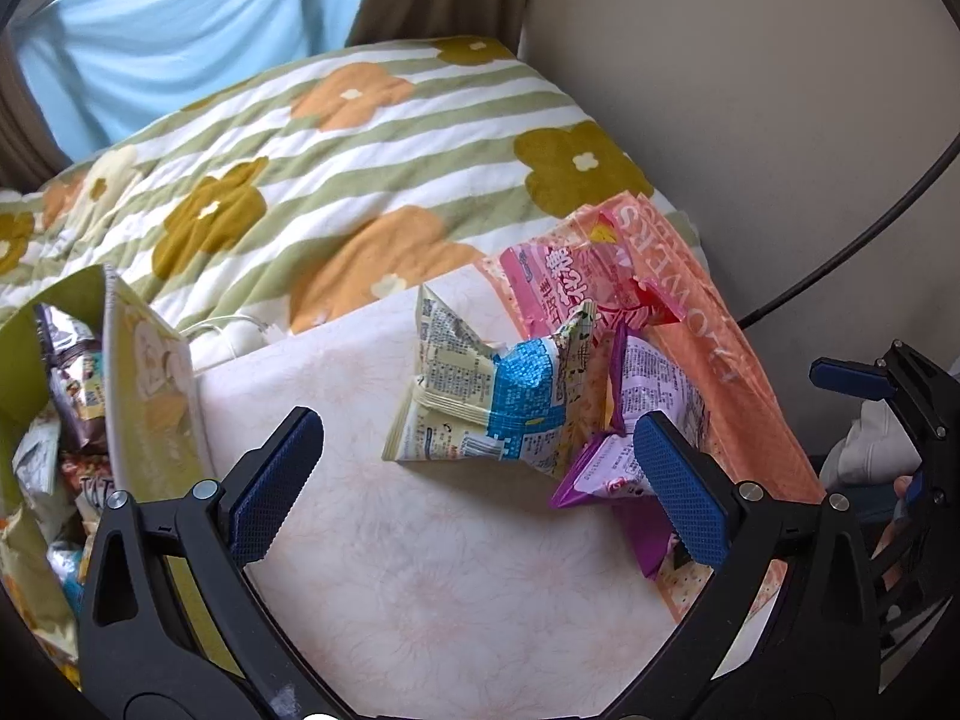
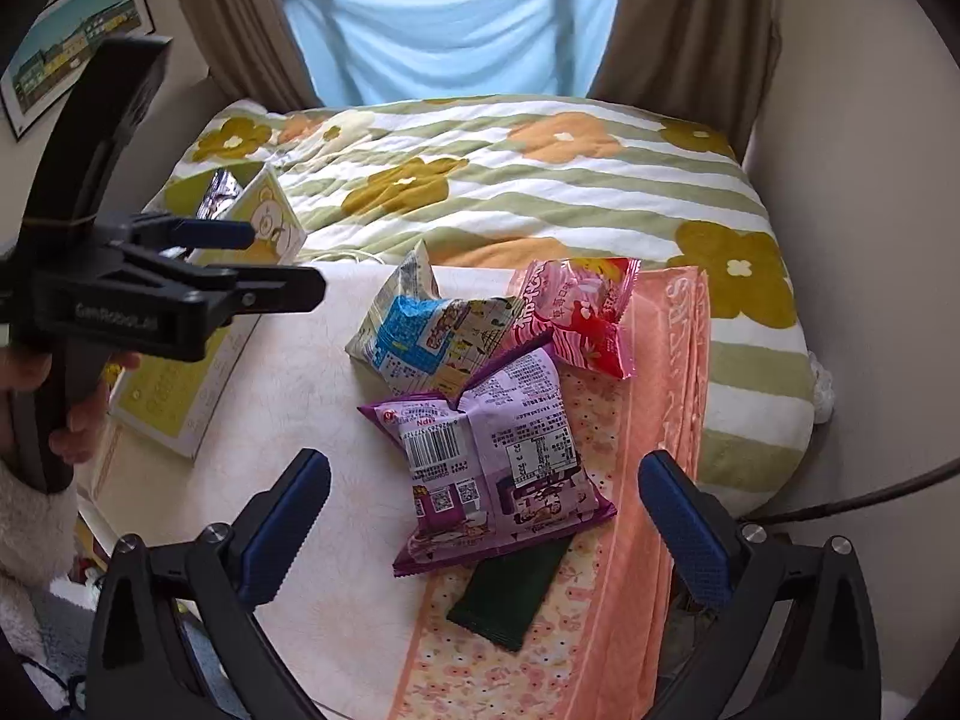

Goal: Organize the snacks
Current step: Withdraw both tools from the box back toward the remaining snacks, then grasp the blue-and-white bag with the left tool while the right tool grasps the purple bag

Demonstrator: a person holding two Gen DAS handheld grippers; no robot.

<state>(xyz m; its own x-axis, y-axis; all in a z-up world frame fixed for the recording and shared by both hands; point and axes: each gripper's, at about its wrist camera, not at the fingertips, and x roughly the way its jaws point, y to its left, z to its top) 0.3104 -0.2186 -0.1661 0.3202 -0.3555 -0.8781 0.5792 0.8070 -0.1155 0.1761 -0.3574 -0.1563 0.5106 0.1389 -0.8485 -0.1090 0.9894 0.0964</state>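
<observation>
Home bedroom: floral quilt point(image 2: 510, 180), curtains point(image 2: 678, 18).

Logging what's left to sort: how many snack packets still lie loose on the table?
4: a blue-and-cream packet at the back, a pink one beside it, a purple one in front, and a dark green one partly under the purple. Others may be hidden.

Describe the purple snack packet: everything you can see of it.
The purple snack packet is a puffy, glossy pillow bag of crinkled film with crimped end seals, lying back side up: a white barcode panel, QR codes and fine print show. It rests partly on the white tabletop, partly on the peach floral cloth. Its near end covers a dark green packet; its far end overlaps the blue-and-cream packet. Neither gripper touches it.
</observation>
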